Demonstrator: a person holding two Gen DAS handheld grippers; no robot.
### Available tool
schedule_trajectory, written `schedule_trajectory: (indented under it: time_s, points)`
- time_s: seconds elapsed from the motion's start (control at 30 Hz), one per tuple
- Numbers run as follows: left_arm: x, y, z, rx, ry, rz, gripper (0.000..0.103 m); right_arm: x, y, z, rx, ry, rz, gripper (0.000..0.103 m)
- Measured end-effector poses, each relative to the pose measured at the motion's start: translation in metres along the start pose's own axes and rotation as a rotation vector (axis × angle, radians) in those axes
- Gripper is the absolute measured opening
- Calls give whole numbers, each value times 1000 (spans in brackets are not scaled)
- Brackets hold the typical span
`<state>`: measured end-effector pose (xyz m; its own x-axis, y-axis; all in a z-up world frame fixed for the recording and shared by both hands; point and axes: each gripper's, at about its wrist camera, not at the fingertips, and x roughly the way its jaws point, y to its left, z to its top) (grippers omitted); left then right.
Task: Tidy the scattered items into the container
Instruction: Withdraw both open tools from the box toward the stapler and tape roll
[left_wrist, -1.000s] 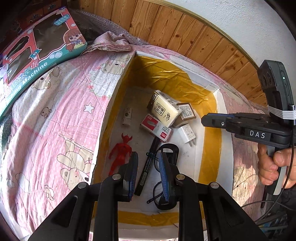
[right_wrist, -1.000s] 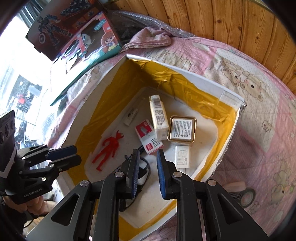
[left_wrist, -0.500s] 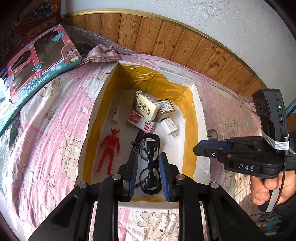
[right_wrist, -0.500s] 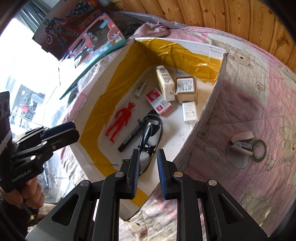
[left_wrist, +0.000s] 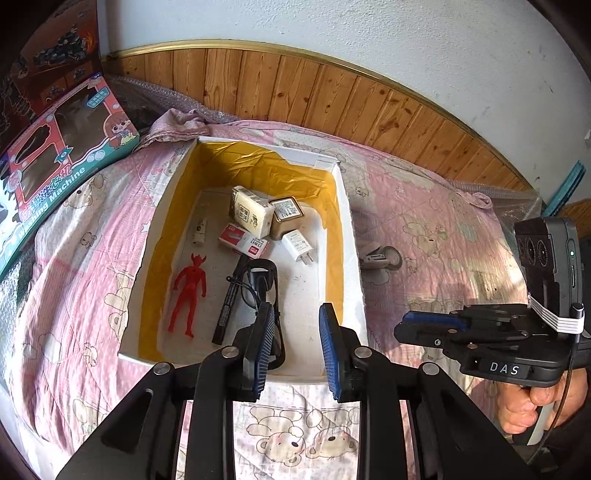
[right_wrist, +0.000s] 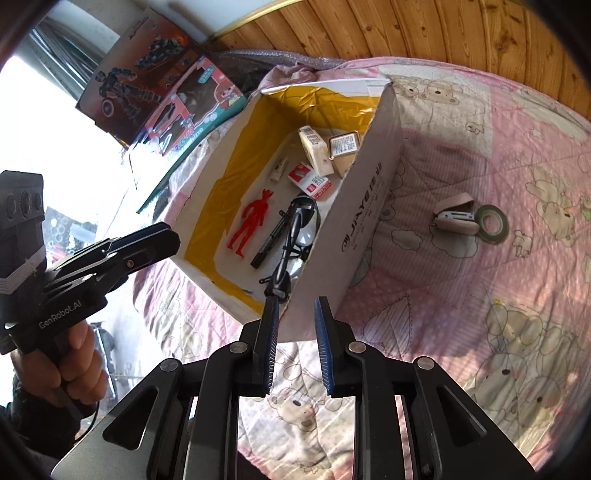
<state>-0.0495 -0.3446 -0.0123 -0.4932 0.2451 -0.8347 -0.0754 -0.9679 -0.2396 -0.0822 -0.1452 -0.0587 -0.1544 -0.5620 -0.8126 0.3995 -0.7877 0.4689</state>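
A white cardboard box (left_wrist: 347, 221) lined with yellow tape lies on the pink bedspread. It holds a red figure (left_wrist: 188, 291), a black marker (left_wrist: 231, 299), black glasses (left_wrist: 262, 273), a white charger (left_wrist: 299, 243), a cream carton (left_wrist: 249, 210) and a small tin (left_wrist: 286, 212). A pink stapler (right_wrist: 456, 218) and a green tape roll (right_wrist: 493, 223) lie together on the bedspread right of the box (right_wrist: 369, 192). My left gripper (left_wrist: 296, 310) hovers open and empty over the box's near edge. My right gripper (right_wrist: 297, 302) is open and empty near the box's near right corner.
Toy boxes (left_wrist: 62, 147) lean at the far left, and a crumpled pink cloth (left_wrist: 177, 123) lies behind the box. Wooden wall panelling (left_wrist: 332, 99) runs along the back. A hand (left_wrist: 535, 402) holds the right gripper's handle at lower right.
Both grippers have drawn back and up from inside the box. The right one has swung rightward, bringing the stapler and tape roll into view. The glasses stay in the box.
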Motion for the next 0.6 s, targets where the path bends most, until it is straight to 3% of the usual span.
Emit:
schedule_trajectory:
  time_s: [0.3,0.6]
  points:
    - [12,-53,-9,81,41,-70,27,-27,-40,-42,128,-47,-19,23]
    - [34,-108,-2,193,76,-109,34,-47,-76,-65,245,-119,-44,23]
